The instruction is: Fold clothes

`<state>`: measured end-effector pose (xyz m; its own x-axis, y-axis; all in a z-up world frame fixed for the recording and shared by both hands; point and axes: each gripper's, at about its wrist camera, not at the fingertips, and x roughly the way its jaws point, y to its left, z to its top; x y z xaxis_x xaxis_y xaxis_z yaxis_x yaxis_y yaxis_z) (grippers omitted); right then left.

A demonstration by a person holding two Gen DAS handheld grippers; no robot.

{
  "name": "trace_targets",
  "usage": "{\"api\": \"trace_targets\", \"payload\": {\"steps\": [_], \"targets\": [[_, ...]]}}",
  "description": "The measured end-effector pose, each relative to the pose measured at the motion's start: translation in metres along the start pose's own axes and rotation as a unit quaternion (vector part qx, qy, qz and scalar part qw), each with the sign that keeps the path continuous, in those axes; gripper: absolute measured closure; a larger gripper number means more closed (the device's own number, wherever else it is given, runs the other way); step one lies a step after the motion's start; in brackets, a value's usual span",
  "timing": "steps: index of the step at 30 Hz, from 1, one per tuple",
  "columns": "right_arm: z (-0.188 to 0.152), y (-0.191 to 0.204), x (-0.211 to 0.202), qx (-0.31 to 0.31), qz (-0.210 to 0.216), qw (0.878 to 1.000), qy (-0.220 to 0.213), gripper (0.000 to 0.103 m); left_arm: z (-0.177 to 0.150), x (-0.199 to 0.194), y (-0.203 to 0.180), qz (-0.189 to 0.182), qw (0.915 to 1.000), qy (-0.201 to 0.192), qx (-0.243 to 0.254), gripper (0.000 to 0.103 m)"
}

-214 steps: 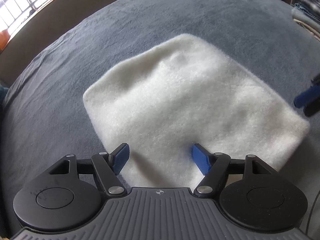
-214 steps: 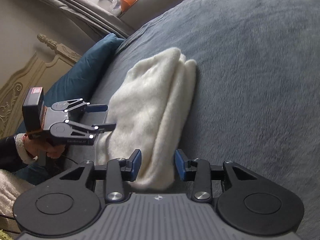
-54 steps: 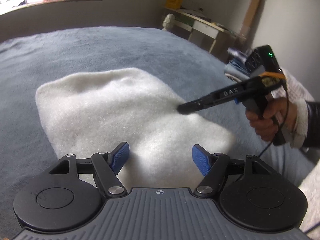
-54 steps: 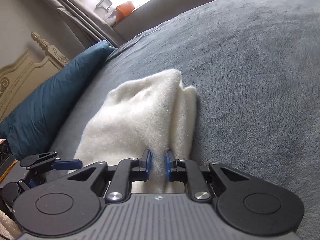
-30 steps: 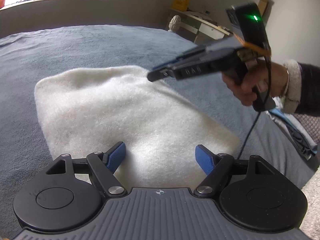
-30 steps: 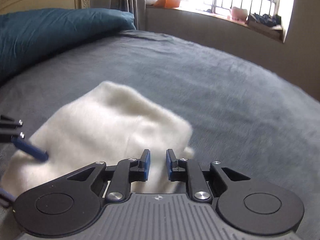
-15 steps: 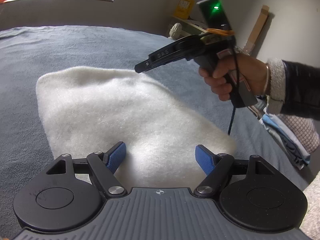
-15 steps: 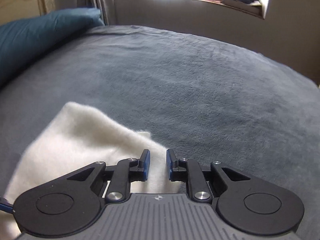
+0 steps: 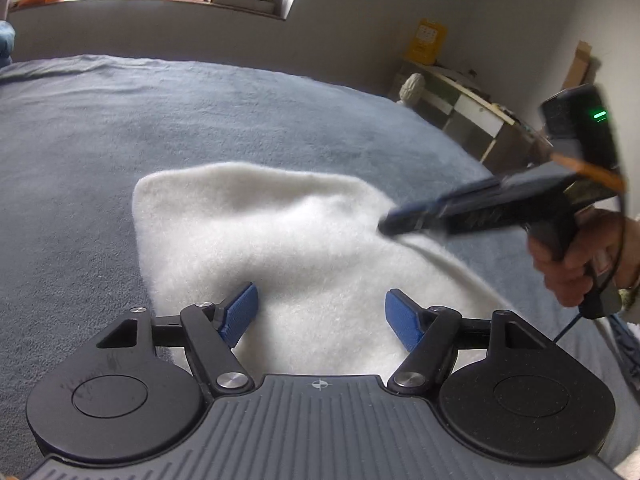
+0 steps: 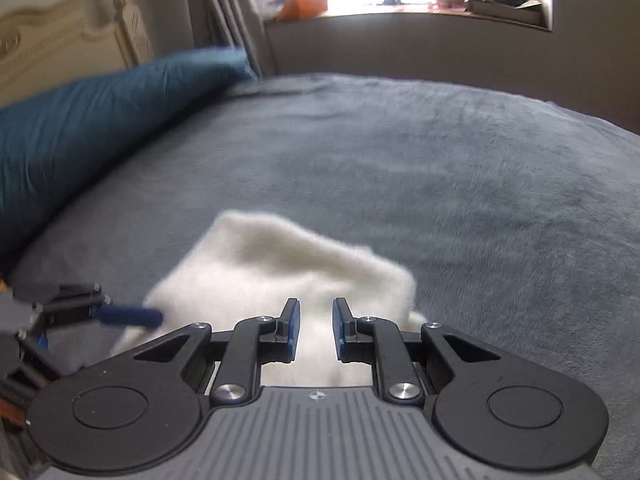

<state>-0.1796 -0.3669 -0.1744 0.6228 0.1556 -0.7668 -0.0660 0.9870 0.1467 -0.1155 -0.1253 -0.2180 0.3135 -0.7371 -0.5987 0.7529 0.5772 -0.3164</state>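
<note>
One folded white fleece garment [image 9: 280,248] lies flat on the grey bedspread [image 9: 120,128]. In the left wrist view, bare bedspread extends well beyond the garment's left and far edges, up to the wall under the window. The left gripper [image 9: 322,312] hangs over the garment's near edge. Its two blue fingers stand wide apart, having just narrowed slightly, and the pads press on nothing. To the right, the right gripper [image 9: 394,222], held in a hand [image 9: 576,264], reaches over the garment's right edge. Its jaws appear nearly together; whether they pinch cloth cannot be told, as the tip is blurred. In the right wrist view, one teal pillow [image 10: 80,128] borders the bedspread's left side, and open bedspread runs right of the garment [image 10: 280,264]. Count: one garment, two grippers, one pillow.
</note>
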Motion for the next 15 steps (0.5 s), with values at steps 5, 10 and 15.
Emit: {"api": "trace_targets", "payload": {"steps": [5, 10, 15], "targets": [[-0.01, 0.0, 0.015, 0.003, -0.012, 1.0, 0.012, 0.086, 0.003, -0.003, -0.008, 0.016, 0.9994, 0.009, 0.029, 0.032], [-0.013, 0.0, 0.013, 0.006, -0.012, 1.0, 0.006, 0.086, 0.02, -0.007, 0.0, 0.016, 0.9999, -0.004, 0.002, 0.035], [-0.014, -0.002, 0.013, 0.014, -0.009, 1.0, 0.004, 0.086, 0.014, 0.007, 0.004, 0.028, 0.9995, 0.012, 0.0, 0.039]]}}
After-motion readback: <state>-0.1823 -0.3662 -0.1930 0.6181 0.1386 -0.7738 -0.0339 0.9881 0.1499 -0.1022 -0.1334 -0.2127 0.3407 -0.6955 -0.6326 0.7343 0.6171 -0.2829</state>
